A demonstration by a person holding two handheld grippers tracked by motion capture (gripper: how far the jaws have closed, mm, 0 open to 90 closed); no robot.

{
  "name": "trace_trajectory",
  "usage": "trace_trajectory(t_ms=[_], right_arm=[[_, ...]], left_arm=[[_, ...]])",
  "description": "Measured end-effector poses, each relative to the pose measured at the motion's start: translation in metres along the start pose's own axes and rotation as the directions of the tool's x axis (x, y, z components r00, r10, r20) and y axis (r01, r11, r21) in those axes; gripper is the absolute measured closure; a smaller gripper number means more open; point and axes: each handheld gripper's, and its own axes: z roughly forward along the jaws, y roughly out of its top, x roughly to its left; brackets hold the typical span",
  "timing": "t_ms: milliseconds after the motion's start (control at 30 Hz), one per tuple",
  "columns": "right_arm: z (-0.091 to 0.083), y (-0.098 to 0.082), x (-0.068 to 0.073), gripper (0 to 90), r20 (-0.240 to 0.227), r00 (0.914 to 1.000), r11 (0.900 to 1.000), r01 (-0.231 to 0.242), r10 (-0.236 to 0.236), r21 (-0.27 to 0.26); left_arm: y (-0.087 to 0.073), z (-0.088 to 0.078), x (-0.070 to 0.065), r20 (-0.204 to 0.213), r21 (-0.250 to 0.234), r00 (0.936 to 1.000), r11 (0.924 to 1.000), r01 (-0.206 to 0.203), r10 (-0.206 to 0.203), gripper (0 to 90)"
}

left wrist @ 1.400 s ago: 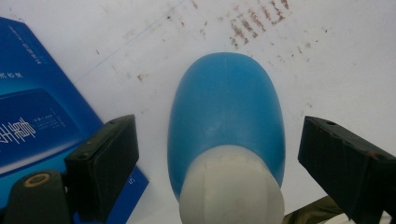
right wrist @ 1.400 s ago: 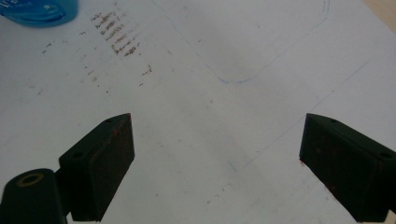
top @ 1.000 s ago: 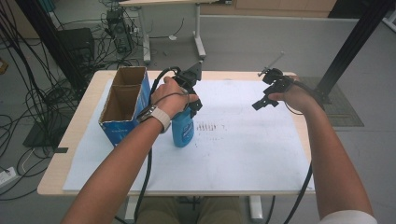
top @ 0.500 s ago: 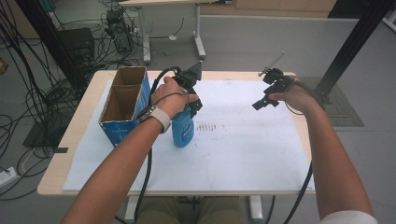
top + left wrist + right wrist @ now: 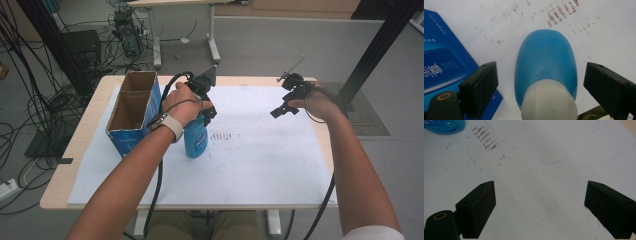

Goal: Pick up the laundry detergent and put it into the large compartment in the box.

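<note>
left gripper (image 5: 534,85) wide astride blue bottle (image 5: 546,60), pads clear; right gripper (image 5: 539,207) wide, empty; could tip bottle into blue carton (image 5: 131,112) if closed off-centre

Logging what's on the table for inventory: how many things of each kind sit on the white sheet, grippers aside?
Blue bottle: 1
Blue cardboard box: 1
Total: 2

Bottle (image 5: 195,137): blue body, white cap. Box (image 5: 131,112), left of centre: blue outside, brown cardboard inside. Table (image 5: 250,165): white sheet, brown-speckled marks at centre.
</note>
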Motion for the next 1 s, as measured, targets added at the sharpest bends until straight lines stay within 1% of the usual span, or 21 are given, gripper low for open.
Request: trace_trajectory(t_ms=[133,167,200,600,800,1000], right_arm=[[0.0002,-0.0005,-0.0002,10.2,0.001,1.0,1.0,-0.002,0.002,0.0],[0.0002,-0.0005,-0.0001,10.2,0.001,1.0,1.0,-0.002,0.002,0.0],[0.0004,-0.0004,-0.0001,10.2,0.001,1.0,1.0,-0.001,0.001,0.0],[0.0011,-0.0006,0.0,10.2,0.0,1.0,1.0,-0.002,0.002,-0.001],[0.0019,-0.0015,-0.0001,10.2,-0.004,1.0,1.0,-0.004,0.004,-0.001],[0.0004,-0.0025,-0.0002,10.2,-0.002,1.0,1.0,-0.006,0.006,-0.004]], left_arm=[[0.0004,0.0002,-0.0003,-0.002,0.002,1.0,1.0,-0.002,0.002,12.8],[-0.0006,0.0007,-0.0004,0.003,-0.006,1.0,1.0,0.006,-0.006,12.8],[0.0,0.0004,-0.0003,0.001,-0.002,1.0,1.0,0.001,-0.001,12.8],[-0.0006,0.0013,-0.0004,0.001,-0.007,0.9999,0.9999,0.01,-0.01,13.0],[0.0008,0.0021,-0.0012,-0.003,-0.002,1.0,1.0,0.0,0.0,13.0],[0.0005,0.0034,-0.0019,-0.007,-0.004,1.0,1.0,0.003,-0.003,13.2]])
